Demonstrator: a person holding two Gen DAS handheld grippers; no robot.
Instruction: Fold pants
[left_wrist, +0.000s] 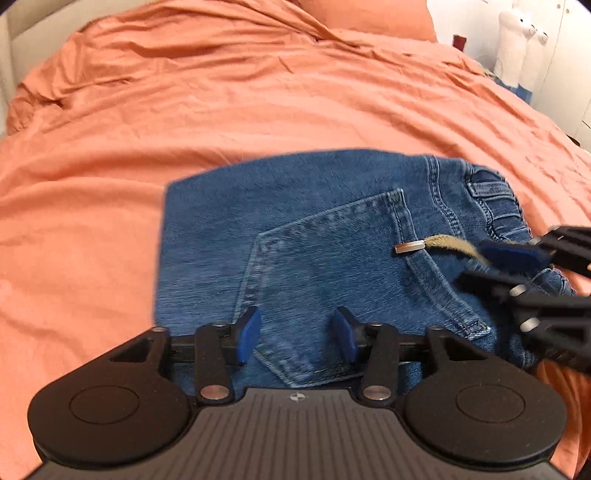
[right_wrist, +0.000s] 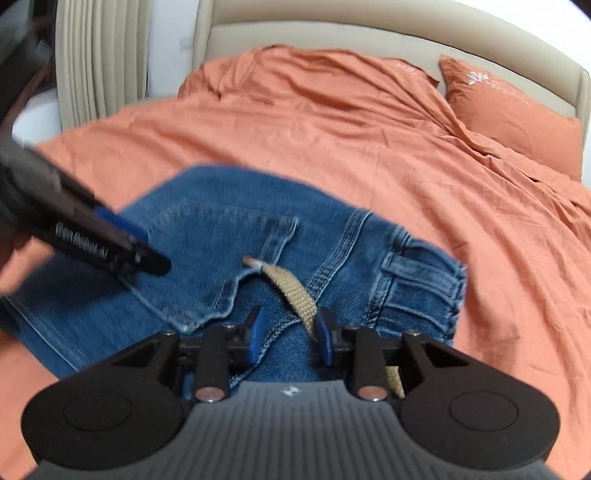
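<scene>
Blue jeans (left_wrist: 314, 236) lie folded into a compact bundle on the orange bed, back pocket (left_wrist: 332, 280) facing up. A tan drawstring (left_wrist: 443, 245) with a metal tip lies across the pocket corner. My left gripper (left_wrist: 297, 334) is open and empty just above the near edge of the pocket. My right gripper (right_wrist: 290, 334) is open over the waistband side of the jeans (right_wrist: 229, 236), with the drawstring (right_wrist: 295, 295) running between its fingers without being pinched. Each gripper shows in the other's view: the right gripper (left_wrist: 517, 254) and the left gripper (right_wrist: 110, 240).
The orange duvet (left_wrist: 258, 92) covers the whole bed, wrinkled. An orange pillow (right_wrist: 509, 110) and beige headboard (right_wrist: 369, 33) are at the far end. White llama plush toys (left_wrist: 517, 44) stand beside the bed. Beige curtains (right_wrist: 99, 55) hang at the far left.
</scene>
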